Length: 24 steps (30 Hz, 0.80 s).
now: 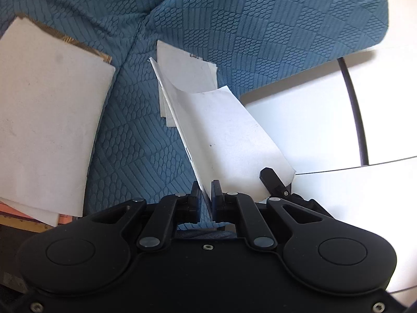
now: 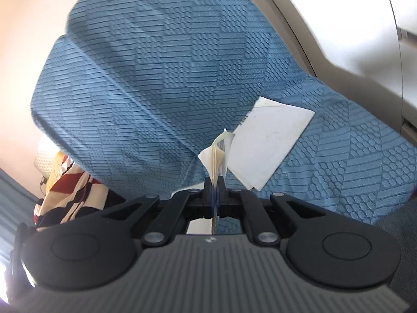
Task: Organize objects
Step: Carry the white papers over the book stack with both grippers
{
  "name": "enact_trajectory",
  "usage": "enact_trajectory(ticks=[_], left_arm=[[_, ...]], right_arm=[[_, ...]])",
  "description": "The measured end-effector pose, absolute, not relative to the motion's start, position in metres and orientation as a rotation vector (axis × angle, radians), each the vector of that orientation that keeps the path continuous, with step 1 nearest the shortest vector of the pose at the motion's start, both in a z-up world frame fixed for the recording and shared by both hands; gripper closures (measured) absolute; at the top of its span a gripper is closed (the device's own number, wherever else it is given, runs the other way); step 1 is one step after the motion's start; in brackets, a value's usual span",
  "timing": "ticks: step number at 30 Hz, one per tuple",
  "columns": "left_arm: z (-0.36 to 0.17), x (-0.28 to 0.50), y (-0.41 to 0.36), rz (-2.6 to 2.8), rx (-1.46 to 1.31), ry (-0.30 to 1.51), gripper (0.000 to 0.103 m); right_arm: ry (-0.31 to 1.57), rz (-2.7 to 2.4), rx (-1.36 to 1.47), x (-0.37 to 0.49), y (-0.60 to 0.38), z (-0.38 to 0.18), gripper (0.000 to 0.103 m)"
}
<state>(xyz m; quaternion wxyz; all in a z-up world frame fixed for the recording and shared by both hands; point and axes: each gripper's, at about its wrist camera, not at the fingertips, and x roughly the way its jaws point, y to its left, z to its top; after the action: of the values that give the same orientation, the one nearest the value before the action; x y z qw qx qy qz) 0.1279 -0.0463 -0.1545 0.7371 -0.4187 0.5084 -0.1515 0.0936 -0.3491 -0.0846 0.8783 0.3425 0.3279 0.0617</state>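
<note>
My left gripper [image 1: 206,185] is shut on the near edge of a white booklet [image 1: 224,135], which curls upward above the blue quilted sofa [image 1: 135,135]. A black finger [image 1: 271,180] of another gripper rests on the booklet's near right corner. Behind the booklet, a white sheet [image 1: 187,70] lies flat on the seat. In the right wrist view my right gripper [image 2: 215,182] is shut on a thin bundle of pages [image 2: 217,154], seen edge-on with yellowish and blue edges. I cannot tell whether it is the same booklet. A white sheet [image 2: 271,146] lies on the sofa [image 2: 156,91] just beyond.
A stack of large white sheets [image 1: 47,109] sits on the sofa at the left, over a brown board. White floor tiles [image 1: 312,125] with a dark strip [image 1: 354,109] lie to the right. A red, cream and black patterned cloth [image 2: 67,182] hangs at the left of the right wrist view.
</note>
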Motion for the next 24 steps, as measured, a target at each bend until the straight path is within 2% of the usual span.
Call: enact_trajectory(ticks=[11, 24], left_arm=[[-0.113, 0.113, 0.015, -0.392, -0.983, 1.059, 0.097], [-0.081, 0.084, 0.098, -0.363, -0.965, 0.956, 0.097]], right_arm=[[0.647, 0.15, 0.655, 0.083, -0.302, -0.029, 0.098], [0.643, 0.216, 0.618, 0.082, -0.23, -0.013, 0.098]])
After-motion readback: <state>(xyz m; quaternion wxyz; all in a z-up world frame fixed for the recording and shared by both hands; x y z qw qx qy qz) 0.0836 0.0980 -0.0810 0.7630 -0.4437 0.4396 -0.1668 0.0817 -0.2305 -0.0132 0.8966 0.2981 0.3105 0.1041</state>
